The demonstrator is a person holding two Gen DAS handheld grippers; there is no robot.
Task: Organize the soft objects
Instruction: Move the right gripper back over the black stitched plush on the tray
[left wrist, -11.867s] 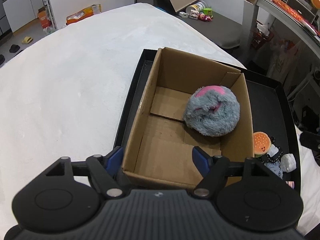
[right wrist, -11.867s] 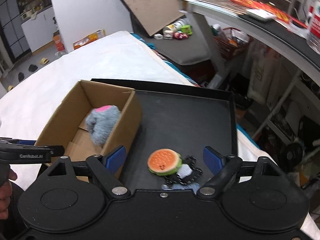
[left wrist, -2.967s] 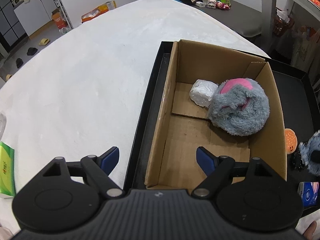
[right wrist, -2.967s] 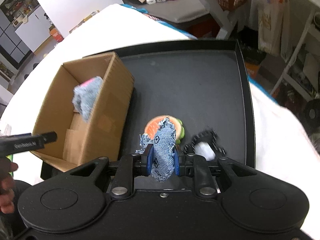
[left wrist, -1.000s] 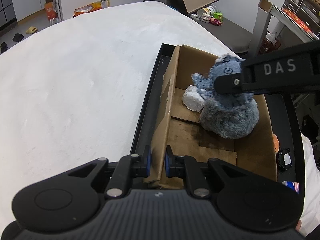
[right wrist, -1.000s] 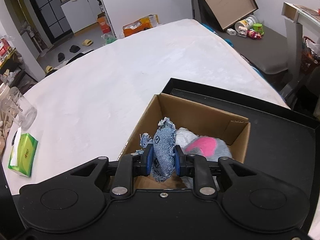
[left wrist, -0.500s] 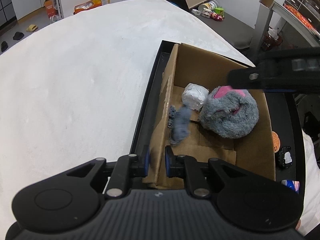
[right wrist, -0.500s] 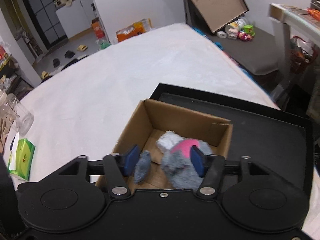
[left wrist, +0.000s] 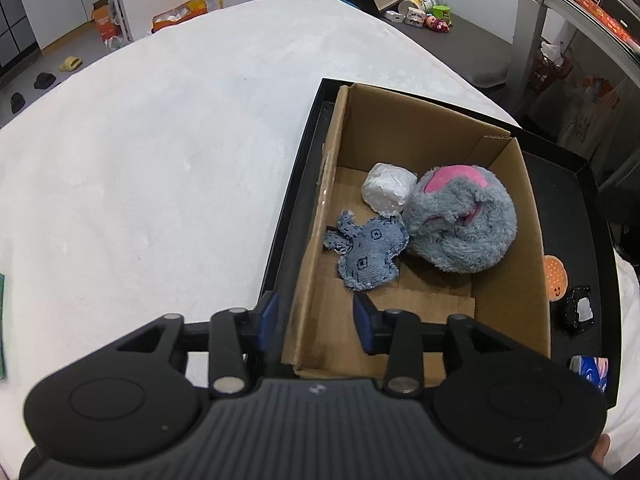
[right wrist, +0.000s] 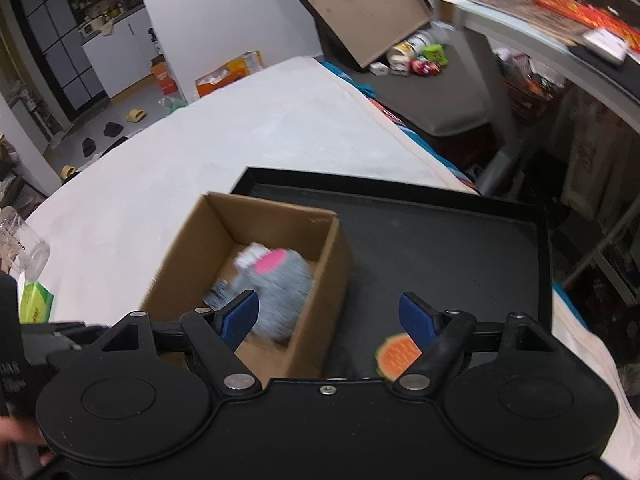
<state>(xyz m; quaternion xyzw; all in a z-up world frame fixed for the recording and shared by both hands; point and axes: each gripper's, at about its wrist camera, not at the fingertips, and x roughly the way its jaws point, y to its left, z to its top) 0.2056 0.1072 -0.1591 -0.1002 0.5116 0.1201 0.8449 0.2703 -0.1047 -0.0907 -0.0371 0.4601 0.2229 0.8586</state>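
Cardboard box [left wrist: 516, 240] sits on the black tray [left wrist: 576, 208], at the tray's left edge; the tray lies at the right edge of the white surface [left wrist: 160, 160]. Three soft things are inside the box. The denim toy [left wrist: 366, 254] lies flat on the box floor against the left wall. The grey-and-pink plush ball [left wrist: 460, 220] is by the right wall, touching the denim toy. The white crumpled ball [left wrist: 388, 192] sits toward the far wall, touching the plush.

The left gripper [left wrist: 316, 316] straddles the box's near-left wall: fingers apart, one outside and one inside, not pressing the cardboard. Its jaws have just been opening, with only the box wall between them.

The right gripper [right wrist: 330, 318] hovers above the tray's near edge, over the box's right wall, with blue fingers [right wrist: 416, 320] wide apart and nothing between them. Its jaws have just been opening too. This view is motion-blurred.

On the tray to the right of the box, near the tray's near-right corner: an orange burger plush [left wrist: 555, 278], just beside the box wall, and a black-and-white keychain piece [left wrist: 579, 310] next to it. A blue patterned packet [left wrist: 592, 372] lies at the near edge. A green tissue pack [right wrist: 37, 302] lies at the surface's left edge.
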